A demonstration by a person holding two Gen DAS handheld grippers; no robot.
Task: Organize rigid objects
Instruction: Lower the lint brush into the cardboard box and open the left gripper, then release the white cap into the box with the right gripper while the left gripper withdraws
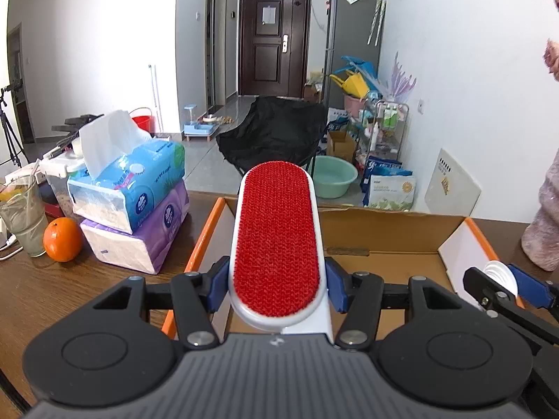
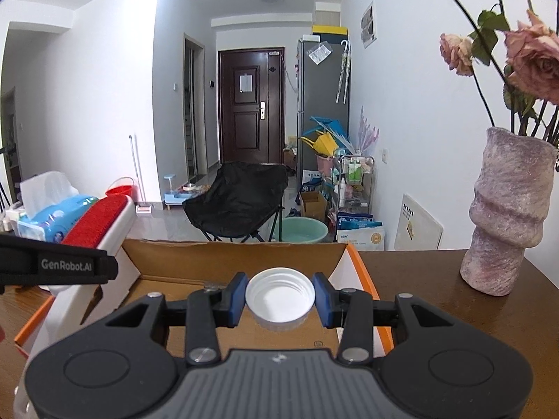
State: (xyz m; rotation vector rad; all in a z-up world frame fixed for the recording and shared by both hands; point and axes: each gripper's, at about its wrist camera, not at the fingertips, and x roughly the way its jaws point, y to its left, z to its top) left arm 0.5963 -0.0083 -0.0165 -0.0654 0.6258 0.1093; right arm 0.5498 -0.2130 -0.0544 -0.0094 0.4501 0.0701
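Presently, on and over the brown wooden table:

Item one: left gripper, jaws part-way closed, blue pads pressed to both sides of a lint brush. White body, red bristle face turned up, long axis running straight out ahead of the fingers. It is carried above the near left part of the cardboard box, clear of the box floor.

Item two: right gripper, jaws drawn in tight on a white bottle cap, one blue pad on each side of its ribbed rim. Open side of the cap faces up, thread visible inside. It hangs over the box interior, towards the right-hand wall; from the left camera the same cap shows at the far right, just beside the white inner wall.

Item three: cardboard box, open top, orange-edged side flaps, brown floor; no loose object is visible on the part of the floor that shows. It sits directly in front of both grippers, at the table's far edge.

Item four: two tissue packs, blue atop purple, stacked left of the box, a sheet pulled up from the upper one.

Item five: an orange, just beside the lower pack, with a glass of pale drink next to it.

Item six: a rough pinkish vase of dried roses, standing right of the box, apart from it.
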